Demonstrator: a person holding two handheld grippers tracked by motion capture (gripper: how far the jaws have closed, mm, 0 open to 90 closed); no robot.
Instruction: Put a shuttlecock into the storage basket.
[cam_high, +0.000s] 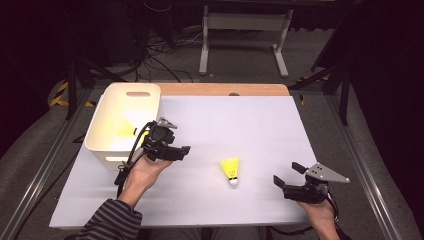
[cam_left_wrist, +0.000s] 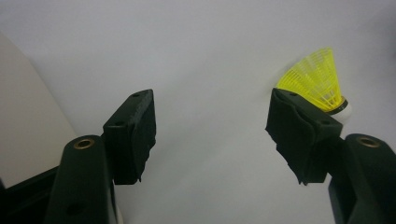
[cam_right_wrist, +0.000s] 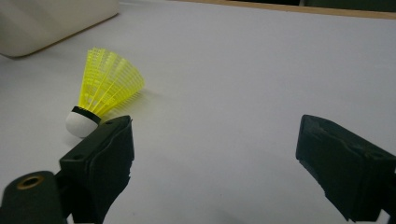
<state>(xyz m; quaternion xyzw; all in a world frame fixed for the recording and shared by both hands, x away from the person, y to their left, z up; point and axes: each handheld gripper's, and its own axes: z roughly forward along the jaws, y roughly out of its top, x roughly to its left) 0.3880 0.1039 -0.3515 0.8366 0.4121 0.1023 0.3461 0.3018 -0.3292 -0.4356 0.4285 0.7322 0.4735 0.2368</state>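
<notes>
A yellow shuttlecock (cam_high: 230, 171) with a white cork lies on its side on the white table sheet (cam_high: 240, 125), cork toward the person. My left gripper (cam_high: 179, 144) hangs to its left, beside the white bin (cam_high: 125, 122), open and empty. In the left gripper view the jaws of my left gripper (cam_left_wrist: 210, 130) stand wide apart, and the shuttlecock (cam_left_wrist: 317, 79) peeks out behind the right jaw. My right gripper (cam_high: 287, 174) sits to the shuttlecock's right near the front edge, open. In the right gripper view my right gripper (cam_right_wrist: 215, 149) holds nothing, with the shuttlecock (cam_right_wrist: 105, 88) beyond its left jaw.
The bin stands at the table's far left; something yellow (cam_high: 125, 131) shows inside it, too blurred to name. A wooden strip (cam_high: 225, 89) runs along the table's far edge. Metal rails flank the table, and cables and a stand (cam_high: 245, 30) lie on the floor beyond.
</notes>
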